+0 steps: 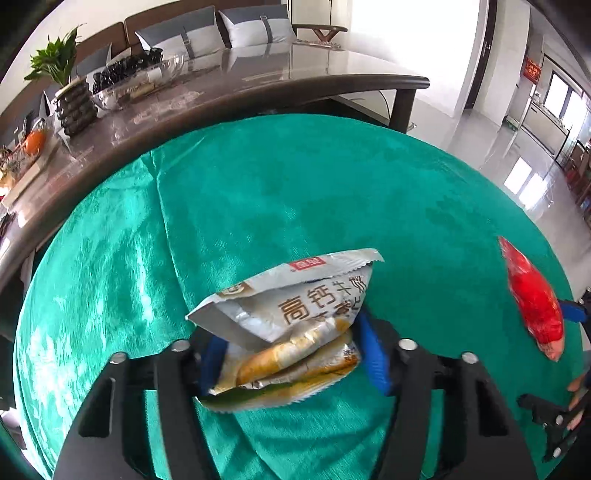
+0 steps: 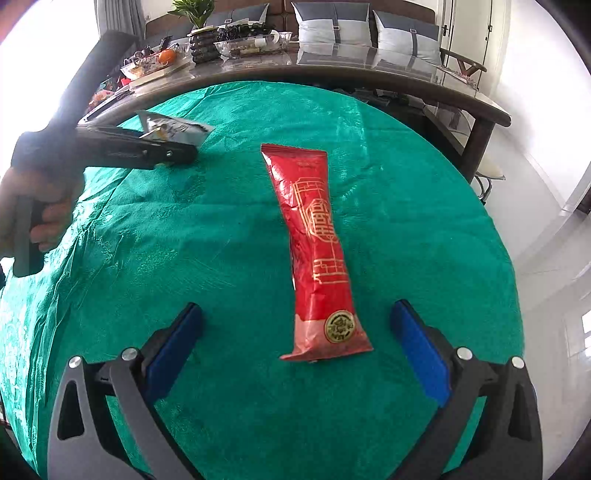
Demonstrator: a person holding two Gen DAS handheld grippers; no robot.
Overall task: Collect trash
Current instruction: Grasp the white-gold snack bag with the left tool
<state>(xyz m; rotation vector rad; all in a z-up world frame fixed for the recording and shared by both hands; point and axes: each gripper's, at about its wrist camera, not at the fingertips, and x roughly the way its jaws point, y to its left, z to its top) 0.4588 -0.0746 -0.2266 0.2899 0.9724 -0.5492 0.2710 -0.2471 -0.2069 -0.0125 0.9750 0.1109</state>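
Presently clamped on the silver snack wrapper [image 1: 291,325]: left gripper [image 1: 291,350], blue pads [image 1: 373,354] pressed against both sides of the crumpled pack, over the green tablecloth [image 1: 258,192]. Printed characters and a yellow food picture visible on the wrapper's face; torn top edge pointed away from the camera. Seen from the right wrist view at upper left, same gripper [image 2: 177,142] held by a hand [image 2: 44,218], wrapper [image 2: 173,127] projecting beyond the tips.

Right gripper [image 2: 295,354] released, jaws spread wide, blue pads [image 2: 177,343] clear of any object. Between them, untouched, lying flat on the cloth [image 2: 147,229]: long red wrapper [image 2: 317,251] with gold line pattern and round seal near the closer end, long axis running away from the camera. Same red wrapper [image 1: 532,299] at right edge of the left wrist view.

Behind the cloth: dark glossy table [image 2: 369,70] carrying a potted plant [image 2: 195,18] and glass dishes [image 2: 251,44].
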